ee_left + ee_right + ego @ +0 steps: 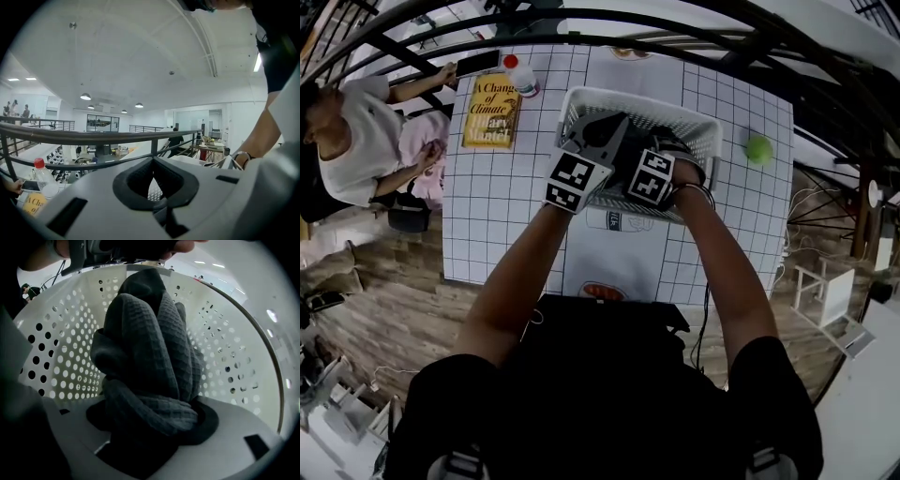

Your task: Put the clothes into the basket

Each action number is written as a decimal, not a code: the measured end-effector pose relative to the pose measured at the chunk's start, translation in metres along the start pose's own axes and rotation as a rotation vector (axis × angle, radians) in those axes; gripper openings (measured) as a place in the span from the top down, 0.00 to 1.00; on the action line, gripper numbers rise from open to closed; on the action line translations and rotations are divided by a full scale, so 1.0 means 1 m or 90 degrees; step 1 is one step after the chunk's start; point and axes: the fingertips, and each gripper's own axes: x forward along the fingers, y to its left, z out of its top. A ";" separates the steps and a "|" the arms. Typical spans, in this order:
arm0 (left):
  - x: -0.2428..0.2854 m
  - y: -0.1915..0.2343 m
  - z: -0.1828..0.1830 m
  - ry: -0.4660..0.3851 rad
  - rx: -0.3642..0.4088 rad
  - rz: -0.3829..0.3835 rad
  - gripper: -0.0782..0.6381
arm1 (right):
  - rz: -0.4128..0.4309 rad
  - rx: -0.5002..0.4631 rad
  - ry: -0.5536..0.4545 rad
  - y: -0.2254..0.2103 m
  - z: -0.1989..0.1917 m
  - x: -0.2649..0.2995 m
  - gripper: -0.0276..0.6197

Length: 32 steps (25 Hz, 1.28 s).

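A white perforated basket (619,94) stands at the far middle of the gridded table. My right gripper (661,155) points steeply down into it, shut on a bunched dark grey waffle-knit cloth (150,357). The cloth fills the jaws and hangs toward the basket's wall (61,357) and floor. My left gripper (591,155) hovers over the basket's near left rim and points almost level across the room. Its fingertips do not show in the left gripper view, only the housing (153,187). A white printed garment (614,253) lies flat on the table in front of the basket.
A yellow book (492,111), a red-capped bottle (521,75) and a phone (478,64) lie at the table's far left. A green ball (758,148) sits right of the basket. A person (356,141) sits beyond the left edge. A black railing (93,137) runs behind.
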 end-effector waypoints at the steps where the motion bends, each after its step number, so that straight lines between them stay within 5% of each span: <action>1: 0.002 0.001 -0.001 0.001 0.000 0.000 0.89 | 0.003 -0.005 0.003 0.001 -0.001 0.003 0.44; 13: 0.007 0.005 -0.016 0.006 -0.014 0.004 0.89 | 0.013 -0.039 0.033 0.006 -0.003 0.039 0.41; 18: 0.006 0.003 -0.019 0.003 -0.011 -0.002 0.89 | 0.051 -0.004 0.014 0.010 0.004 0.040 0.27; 32: -0.018 0.000 0.013 -0.039 -0.034 0.003 0.89 | 0.021 -0.005 0.000 0.000 0.007 -0.029 0.24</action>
